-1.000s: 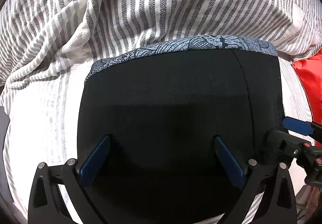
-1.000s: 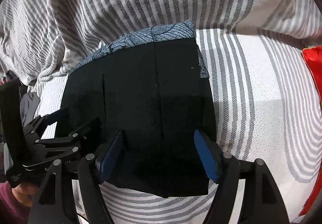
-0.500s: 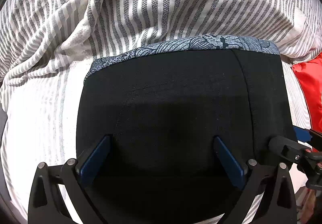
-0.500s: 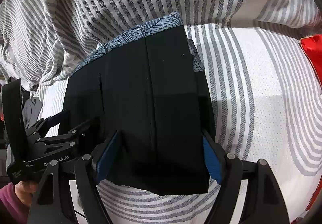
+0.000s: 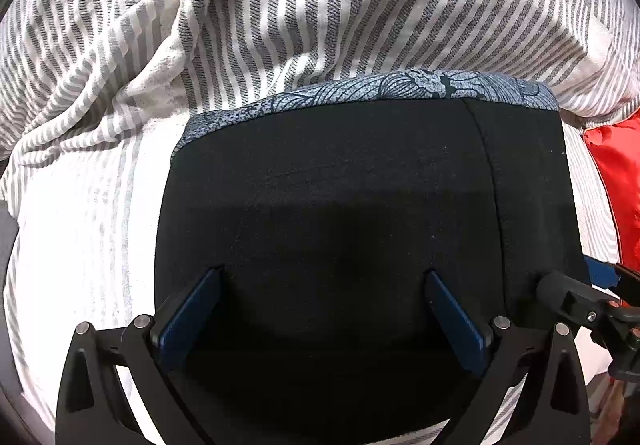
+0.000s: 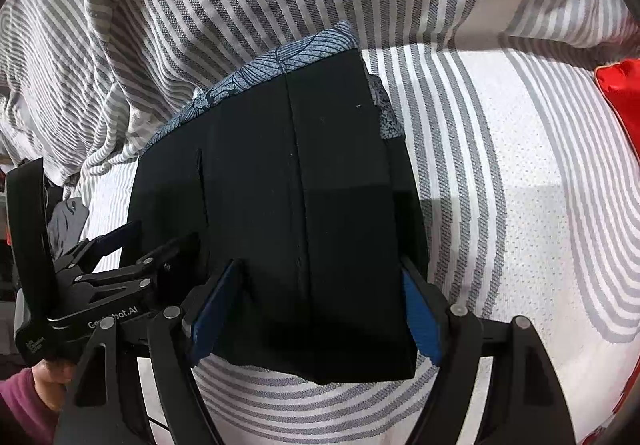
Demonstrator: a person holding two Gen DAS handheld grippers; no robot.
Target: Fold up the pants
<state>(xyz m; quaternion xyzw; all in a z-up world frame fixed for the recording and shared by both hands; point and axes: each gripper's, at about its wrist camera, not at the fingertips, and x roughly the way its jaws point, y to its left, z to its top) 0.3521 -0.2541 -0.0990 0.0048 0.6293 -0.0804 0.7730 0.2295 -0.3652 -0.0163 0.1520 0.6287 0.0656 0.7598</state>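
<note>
Left gripper (image 5: pixel 322 277) fingers spread wide over folded black pants (image 5: pixel 340 213) on striped bedding (image 5: pixel 280 13); right gripper (image 5: pixel 600 297) at pants' right edge.

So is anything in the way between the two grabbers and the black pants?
No, nothing visible is. The folded black pants lie right in the open gap of the left gripper, and of the right gripper too. Only the striped bedding lies around them.
</note>
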